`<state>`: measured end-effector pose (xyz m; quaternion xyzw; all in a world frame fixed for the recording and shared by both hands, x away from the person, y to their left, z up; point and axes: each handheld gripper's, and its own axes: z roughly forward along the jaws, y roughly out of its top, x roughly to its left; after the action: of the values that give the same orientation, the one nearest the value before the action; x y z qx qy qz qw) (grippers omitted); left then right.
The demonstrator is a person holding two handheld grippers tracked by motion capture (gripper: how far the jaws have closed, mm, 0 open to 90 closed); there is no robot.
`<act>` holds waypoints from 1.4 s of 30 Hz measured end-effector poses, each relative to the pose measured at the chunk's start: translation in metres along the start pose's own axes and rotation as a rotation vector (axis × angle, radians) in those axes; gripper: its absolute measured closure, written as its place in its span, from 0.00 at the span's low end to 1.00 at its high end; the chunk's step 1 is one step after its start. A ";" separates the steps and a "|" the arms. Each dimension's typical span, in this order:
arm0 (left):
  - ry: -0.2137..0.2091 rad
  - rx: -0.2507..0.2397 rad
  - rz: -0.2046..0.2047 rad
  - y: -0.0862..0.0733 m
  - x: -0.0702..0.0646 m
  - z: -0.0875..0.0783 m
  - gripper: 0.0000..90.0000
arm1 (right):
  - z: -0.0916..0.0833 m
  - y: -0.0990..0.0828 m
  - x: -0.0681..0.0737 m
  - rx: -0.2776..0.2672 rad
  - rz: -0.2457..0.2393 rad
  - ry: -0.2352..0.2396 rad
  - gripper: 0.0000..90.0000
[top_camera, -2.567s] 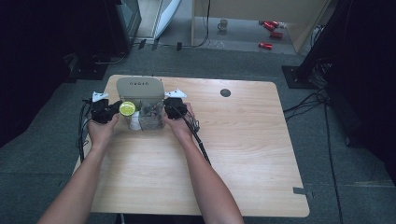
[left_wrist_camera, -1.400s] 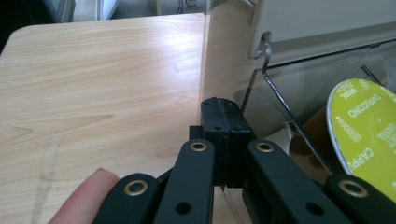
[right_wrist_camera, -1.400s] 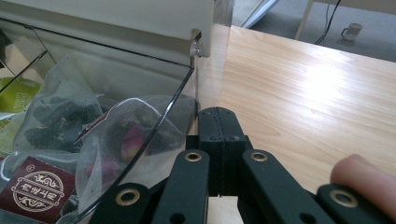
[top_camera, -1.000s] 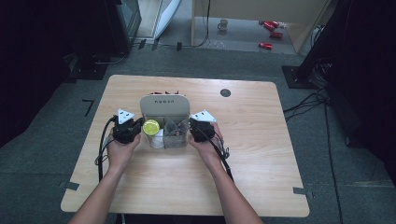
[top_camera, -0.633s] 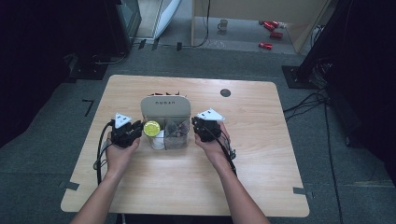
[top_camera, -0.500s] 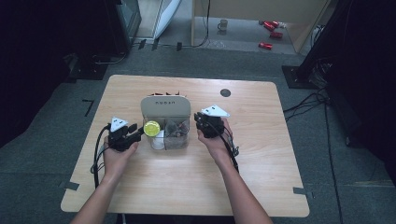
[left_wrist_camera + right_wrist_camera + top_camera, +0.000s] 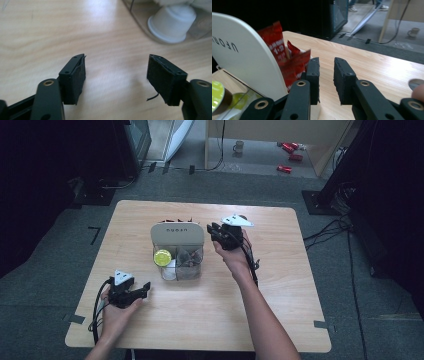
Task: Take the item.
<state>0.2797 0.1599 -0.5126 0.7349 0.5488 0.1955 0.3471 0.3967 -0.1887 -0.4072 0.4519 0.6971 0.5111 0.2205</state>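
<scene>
A clear organiser [image 7: 178,264] with a white back panel [image 7: 178,233] stands mid-table and holds a green-topped capsule [image 7: 162,257] and small packets. My left gripper [image 7: 145,290] rests open near the front left edge, well apart from the organiser. In the left gripper view its jaws are wide apart over bare wood [image 7: 116,77], with a white capsule cup [image 7: 172,22] behind the clear wall. My right gripper [image 7: 212,231] hovers at the right end of the back panel. Its jaws [image 7: 327,75] stand a narrow gap apart, empty, beside red sachets [image 7: 277,42] and the white panel [image 7: 242,57].
The wooden table [image 7: 280,290] has bare wood to the right and front of the organiser. A round grommet [image 7: 415,83] sits in the tabletop near my right hand. A mug [image 7: 413,32], cables and dark equipment stand on the floor beyond the far edge.
Both grippers have let go of the organiser's sides. The left pulled back to the front left and opened wide. The right moved up to the back panel's right end.
</scene>
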 end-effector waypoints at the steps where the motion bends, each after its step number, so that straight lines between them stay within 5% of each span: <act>1: 0.010 0.002 0.012 -0.002 0.000 -0.002 0.34 | 0.001 0.001 -0.001 -0.003 -0.002 0.011 0.83; 6: 0.046 0.006 0.101 -0.011 -0.010 -0.003 0.31 | 0.004 0.010 -0.002 -0.017 0.006 0.057 0.81; 31: 0.043 0.013 0.106 -0.011 -0.012 -0.003 0.28 | 0.014 0.053 0.022 -0.008 0.063 0.182 0.80; 42: 0.042 0.011 0.105 -0.011 -0.012 -0.003 0.28 | 0.025 0.052 0.024 0.072 0.071 0.229 0.82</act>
<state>0.2666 0.1513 -0.5174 0.7604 0.5176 0.2259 0.3208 0.4254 -0.1519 -0.3662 0.4224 0.7192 0.5415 0.1051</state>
